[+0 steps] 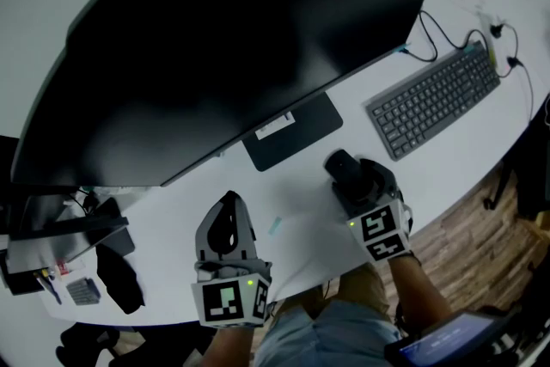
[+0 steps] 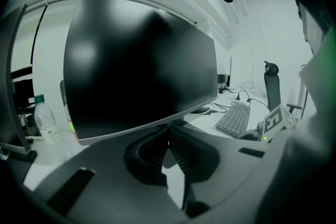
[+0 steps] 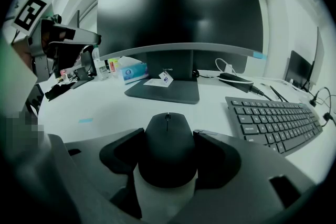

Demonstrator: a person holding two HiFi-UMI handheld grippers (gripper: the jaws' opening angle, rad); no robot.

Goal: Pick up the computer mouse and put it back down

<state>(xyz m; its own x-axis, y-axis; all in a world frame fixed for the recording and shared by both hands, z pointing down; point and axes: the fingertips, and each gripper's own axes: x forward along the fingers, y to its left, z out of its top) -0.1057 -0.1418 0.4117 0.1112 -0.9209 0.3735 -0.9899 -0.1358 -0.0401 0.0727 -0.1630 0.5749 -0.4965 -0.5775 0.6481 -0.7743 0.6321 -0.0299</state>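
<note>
While the right gripper (image 3: 168,136) clamped the mouse (image 3: 167,155) at lower centre, the left gripper (image 2: 169,139) clenched empty, landing and release seemed next.

Black, smooth computer mouse (image 3: 167,155) sits level, clamped between the right tongs (image 3: 167,136).

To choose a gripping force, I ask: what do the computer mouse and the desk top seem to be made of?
The computer mouse is probably plastic, matte black: its smooth moulded shell shows only dull highlights. The desk top is a smooth white surface, perhaps laminate: it has an even faint sheen and no visible grain. Its core cannot be told.
</note>
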